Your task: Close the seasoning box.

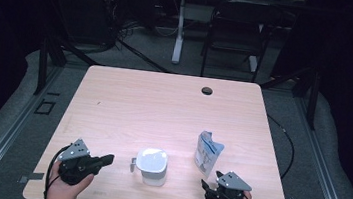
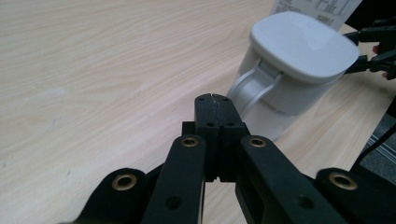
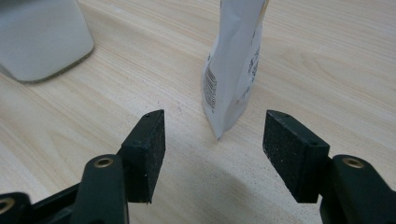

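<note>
I hold a gripper in each hand near the front edge of the bench (image 1: 164, 98), and I take the white jug (image 1: 152, 166) as my landmark, since it stands between my two hands. My left gripper (image 1: 106, 160) lies just left of the jug, level with it, its jaws clenched tight together with nothing between them; seen along those jaws in the left gripper view, the tips meet in front of the jug (image 2: 292, 70), close to its pale handle (image 2: 252, 86) but not touching it. The jug carries a flat white lid (image 2: 303, 42) with rounded corners, and it stands upright on the wood. To the right of the jug, a little farther back, a white and blue pouch (image 1: 207, 153) stands on its own base, slightly tilted. My right gripper (image 1: 210, 180) sits right of the jug and just in front of the pouch, its jaws released and standing wide apart. In the right gripper view the pouch (image 3: 233, 70) rises beyond the gap between those jaws, clear of both pads, printed text and a barcode on its side, while the jug's base (image 3: 39, 39) shows off to the upper left.
</note>
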A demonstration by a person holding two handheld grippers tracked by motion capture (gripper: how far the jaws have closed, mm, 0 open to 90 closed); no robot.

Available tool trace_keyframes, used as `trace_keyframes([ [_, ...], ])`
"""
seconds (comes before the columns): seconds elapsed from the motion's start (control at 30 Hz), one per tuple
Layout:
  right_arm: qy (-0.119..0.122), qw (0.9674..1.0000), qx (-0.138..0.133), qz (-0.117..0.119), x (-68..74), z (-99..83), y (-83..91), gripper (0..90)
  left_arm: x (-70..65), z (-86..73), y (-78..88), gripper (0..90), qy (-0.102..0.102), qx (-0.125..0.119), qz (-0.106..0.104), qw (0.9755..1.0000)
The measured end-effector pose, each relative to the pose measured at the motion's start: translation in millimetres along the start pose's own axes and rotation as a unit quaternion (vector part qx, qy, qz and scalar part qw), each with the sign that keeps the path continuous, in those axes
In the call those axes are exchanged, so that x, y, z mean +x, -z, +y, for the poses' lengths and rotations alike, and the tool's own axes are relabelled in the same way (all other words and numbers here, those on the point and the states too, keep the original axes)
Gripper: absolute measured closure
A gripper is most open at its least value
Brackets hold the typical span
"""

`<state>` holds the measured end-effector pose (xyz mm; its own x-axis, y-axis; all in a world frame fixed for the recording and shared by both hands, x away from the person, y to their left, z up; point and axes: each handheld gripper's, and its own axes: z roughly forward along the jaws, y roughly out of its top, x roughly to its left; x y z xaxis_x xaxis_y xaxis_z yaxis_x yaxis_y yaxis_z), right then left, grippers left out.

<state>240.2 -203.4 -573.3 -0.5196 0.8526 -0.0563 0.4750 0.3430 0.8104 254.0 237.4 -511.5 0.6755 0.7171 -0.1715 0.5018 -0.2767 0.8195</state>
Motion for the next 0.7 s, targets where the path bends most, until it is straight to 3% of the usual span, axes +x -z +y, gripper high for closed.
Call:
trace_keyframes([
  [0.37, -0.008, 1.0000, 0.001, -0.002, 0.8, -1.5, -2.9, 39.1, 20.3, -31.1, 3.0, 90.0, 0.033, 0.005, 0.011, 0.9994],
  [0.53, -0.003, 1.0000, 0.007, 0.001, 2.1, -1.7, -5.0, 39.1, 25.2, -38.7, 1.5, 90.0, 0.028, 0.018, 0.021, 0.9992],
  [0.7, -0.002, 0.9999, 0.010, 0.000, 2.5, -2.5, -6.6, 39.1, 32.3, -44.2, -1.5, 89.6, 0.040, 0.022, 0.024, 0.9987],
])
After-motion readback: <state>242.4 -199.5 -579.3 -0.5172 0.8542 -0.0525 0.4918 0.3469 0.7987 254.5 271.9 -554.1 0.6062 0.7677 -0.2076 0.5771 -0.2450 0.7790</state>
